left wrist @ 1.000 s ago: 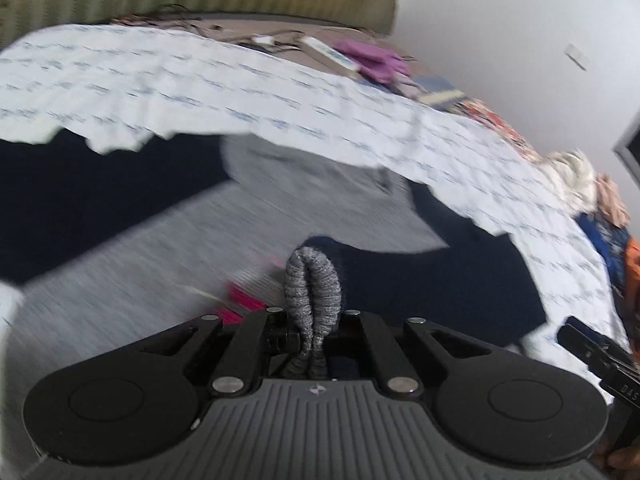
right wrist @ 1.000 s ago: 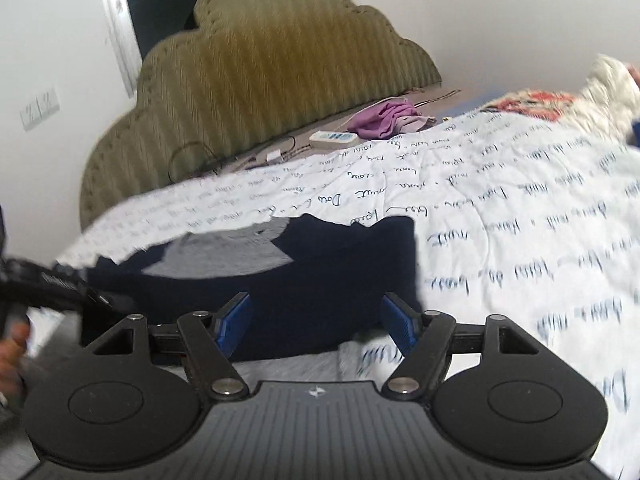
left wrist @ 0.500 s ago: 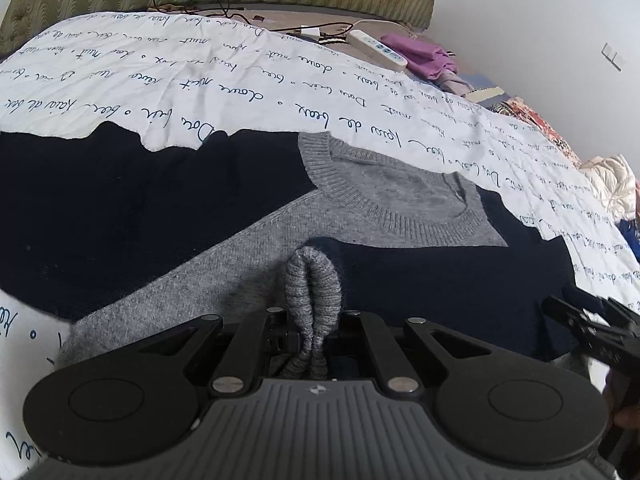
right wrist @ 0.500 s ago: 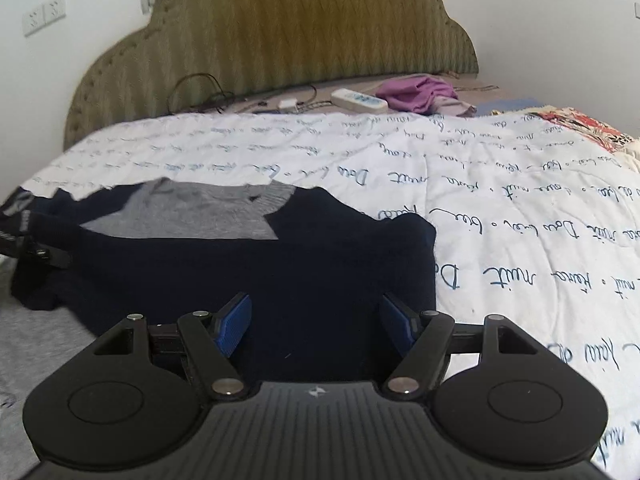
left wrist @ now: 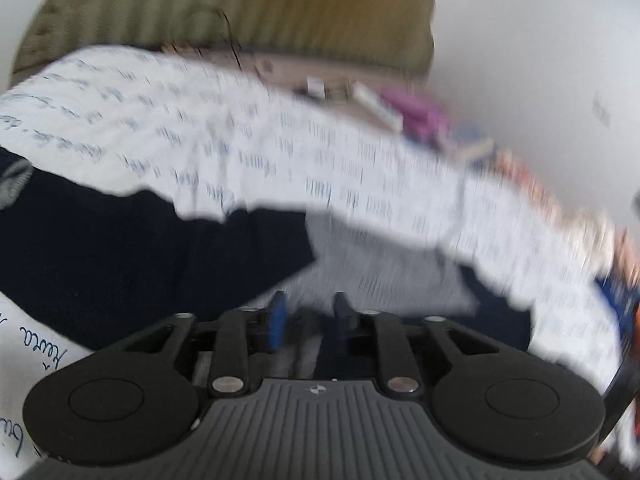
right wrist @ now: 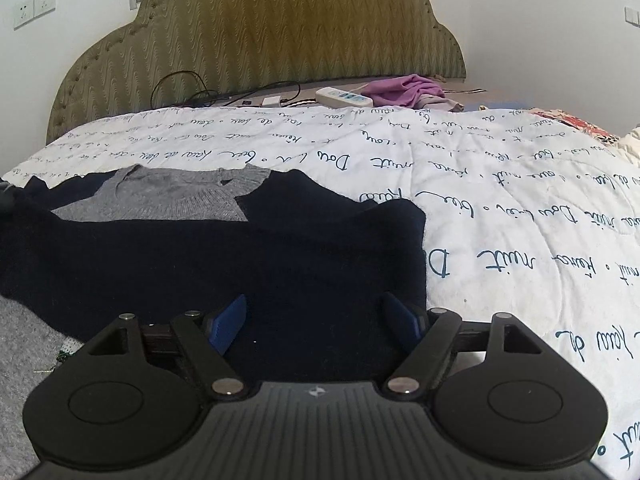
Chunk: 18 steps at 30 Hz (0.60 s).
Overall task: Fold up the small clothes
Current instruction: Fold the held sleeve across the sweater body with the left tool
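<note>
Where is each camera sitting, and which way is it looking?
Left wrist: sits on the left gripper, looking down its fingers across the sweater toward the headboard; the picture is blurred; its jaws have just been opening, nothing between them.
Right wrist: sits on the right gripper, jaws apart over the sweater's navy part, facing the headboard squarely.
Both show: sweater, white quilt with writing, headboard, purple cloth.

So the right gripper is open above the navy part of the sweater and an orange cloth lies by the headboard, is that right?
Not quite: the cloth by the headboard is purple, not orange, as the right wrist view shows. The right gripper is indeed open above the navy part of the sweater.
</note>
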Motion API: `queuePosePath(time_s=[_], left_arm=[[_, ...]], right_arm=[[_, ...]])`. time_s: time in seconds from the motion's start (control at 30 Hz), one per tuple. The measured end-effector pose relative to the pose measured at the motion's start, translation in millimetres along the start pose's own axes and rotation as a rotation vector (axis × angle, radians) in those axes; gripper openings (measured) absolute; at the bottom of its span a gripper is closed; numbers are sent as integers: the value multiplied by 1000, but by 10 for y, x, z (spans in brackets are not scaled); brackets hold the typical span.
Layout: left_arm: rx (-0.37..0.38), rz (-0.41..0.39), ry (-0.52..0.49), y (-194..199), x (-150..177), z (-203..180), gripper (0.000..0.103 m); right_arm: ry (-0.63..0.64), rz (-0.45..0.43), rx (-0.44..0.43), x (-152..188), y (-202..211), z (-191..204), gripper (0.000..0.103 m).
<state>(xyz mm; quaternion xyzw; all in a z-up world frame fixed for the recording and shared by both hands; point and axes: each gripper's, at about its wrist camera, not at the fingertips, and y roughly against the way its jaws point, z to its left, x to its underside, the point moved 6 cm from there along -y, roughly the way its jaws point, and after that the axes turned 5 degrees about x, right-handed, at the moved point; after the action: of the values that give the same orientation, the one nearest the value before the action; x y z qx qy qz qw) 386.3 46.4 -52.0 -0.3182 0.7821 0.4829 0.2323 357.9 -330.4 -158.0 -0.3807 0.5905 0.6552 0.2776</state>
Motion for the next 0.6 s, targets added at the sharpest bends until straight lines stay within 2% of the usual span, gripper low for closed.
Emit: queuePosePath(time_s=[0.03,0.1,0.2,0.3,0.33,0.37,0.47,0.5,0.57,0.6], left_arm=[[7,-17,4,15,1,-27,43],[2,-4,-36,-54,76,-122,43],[5,52,-109,-267,301,-223,43],[-33,129,-143,-557,554,-137,42],[-38,75,-168,-549,560,-113,43],[-44,70,-182,-554,557,-86,38],[-15,38,-126,-386,491,-14,39],[-14,1,-122,-285,451,18,43],[-34,-86,-102,-75,347,135,77],[-59,-148,-72,55,289,273,83]], right_arm=[[0,0,1,-4,-2,2,77],[3,-1,6,-7,-4,6,77],[2,-2,8,-7,-2,6,77],[-19,-1,-7,-6,-7,-24,77],[-27,0,-12,-7,-9,-35,77],[-31,0,-15,-7,-10,-41,77],[-35,-1,-17,-1,-10,-47,77],[-35,-1,-17,-1,-9,-48,77],[-38,-1,-20,-2,-9,-49,77],[-41,-1,-21,-2,-9,-50,77]])
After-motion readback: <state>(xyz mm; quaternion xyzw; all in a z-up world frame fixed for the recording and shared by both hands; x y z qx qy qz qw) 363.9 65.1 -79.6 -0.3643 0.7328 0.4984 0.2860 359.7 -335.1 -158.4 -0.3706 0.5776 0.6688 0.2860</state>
